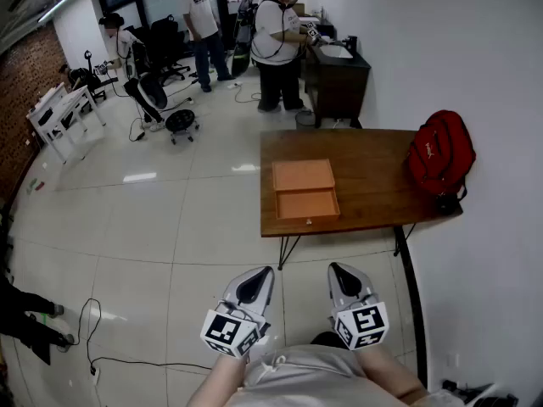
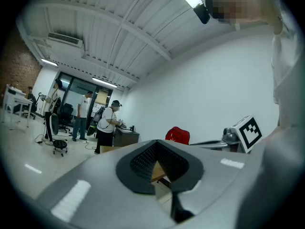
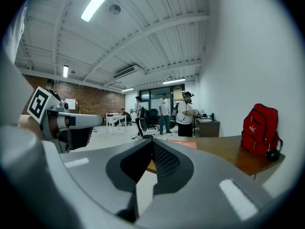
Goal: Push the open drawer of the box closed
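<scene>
An orange box (image 1: pixel 303 175) lies on the brown wooden table (image 1: pixel 373 176), and its drawer (image 1: pixel 307 204) is pulled out toward the table's near edge. Both grippers hang close to my body, well short of the table and above the tiled floor. The left gripper (image 1: pixel 261 272) is shut with nothing in it. The right gripper (image 1: pixel 337 269) is shut and empty as well. In the left gripper view the jaws of that gripper (image 2: pixel 158 166) meet, with a bit of table showing beyond. In the right gripper view its gripper (image 3: pixel 151 166) points at the orange box (image 3: pixel 183 143).
A red backpack (image 1: pixel 439 153) sits on the table's right end by the white wall. Behind the table stands a dark cabinet (image 1: pixel 337 79) with a person (image 1: pixel 276 41) at it. Office chairs (image 1: pixel 161 100), a white desk (image 1: pixel 59 113) and a floor cable (image 1: pixel 127 361) lie left.
</scene>
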### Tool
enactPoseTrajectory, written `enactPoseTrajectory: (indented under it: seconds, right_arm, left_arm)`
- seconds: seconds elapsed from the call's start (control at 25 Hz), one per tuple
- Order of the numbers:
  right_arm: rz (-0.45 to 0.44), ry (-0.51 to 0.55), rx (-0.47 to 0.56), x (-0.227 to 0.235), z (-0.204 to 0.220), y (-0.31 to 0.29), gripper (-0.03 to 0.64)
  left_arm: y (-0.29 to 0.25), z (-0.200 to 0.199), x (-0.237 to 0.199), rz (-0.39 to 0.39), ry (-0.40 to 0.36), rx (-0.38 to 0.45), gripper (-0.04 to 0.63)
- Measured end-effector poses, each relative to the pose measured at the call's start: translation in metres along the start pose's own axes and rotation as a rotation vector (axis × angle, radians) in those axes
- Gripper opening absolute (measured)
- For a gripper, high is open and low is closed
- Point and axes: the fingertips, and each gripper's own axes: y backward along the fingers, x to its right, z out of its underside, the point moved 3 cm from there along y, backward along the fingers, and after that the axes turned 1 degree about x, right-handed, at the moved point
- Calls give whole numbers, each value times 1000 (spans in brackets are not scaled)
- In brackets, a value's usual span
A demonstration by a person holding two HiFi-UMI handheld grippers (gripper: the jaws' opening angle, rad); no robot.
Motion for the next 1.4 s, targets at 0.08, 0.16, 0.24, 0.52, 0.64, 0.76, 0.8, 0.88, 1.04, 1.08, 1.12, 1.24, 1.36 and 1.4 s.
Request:
enactPoseTrajectory:
  seconds: [0.08, 0.16, 0.24, 0.52, 0.64, 0.76, 0.8, 0.88, 1.04, 1.08, 1.12, 1.24, 1.36, 1.4]
  right_arm:
    - [7, 3, -8, -2, 3, -3, 2]
    - [12, 4, -17, -2, 4, -7, 2]
    - [15, 6, -24, -1, 3, -11, 2]
    - [24, 8, -58, 27, 14, -42, 2]
    - [18, 4, -87, 43, 23, -66, 2]
    - [13, -2, -120, 62, 32, -93, 2]
    - [10, -4, -135, 69, 36, -103, 2]
    - [2, -4, -172, 82, 45, -124, 2]
    - [-7, -18, -260, 110, 72, -159, 2]
    - [-10, -30, -287, 116, 81, -166, 2]
    - [-14, -44, -312, 121, 91, -173, 2]
    - [-33, -81, -377, 132, 118, -191, 2]
    - [-54, -106, -464, 135, 150, -203, 2]
    - [-62, -114, -492, 135, 160, -206, 2]
  left_arm:
    - [2, -1, -7, -3, -3, -1, 6]
    - [3, -2, -13, -6, -3, 1, 6]
    - [2, -2, -20, -10, 3, 0, 6]
    - [-27, 20, -43, -23, 31, -33, 6]
    - [-47, 34, -61, -36, 39, -71, 6]
    - [-72, 49, -78, -43, 48, -110, 6]
    - [-81, 54, -83, -43, 54, -124, 6]
    - [-100, 64, -94, -44, 73, -155, 6]
    - [-140, 87, -114, -43, 107, -217, 6]
    - [-150, 94, -117, -43, 116, -235, 6]
    - [-159, 103, -121, -43, 125, -254, 6]
    - [-184, 134, -129, -34, 161, -320, 6]
    - [-195, 169, -132, -19, 212, -411, 6]
    - [-197, 181, -132, -16, 228, -439, 6]
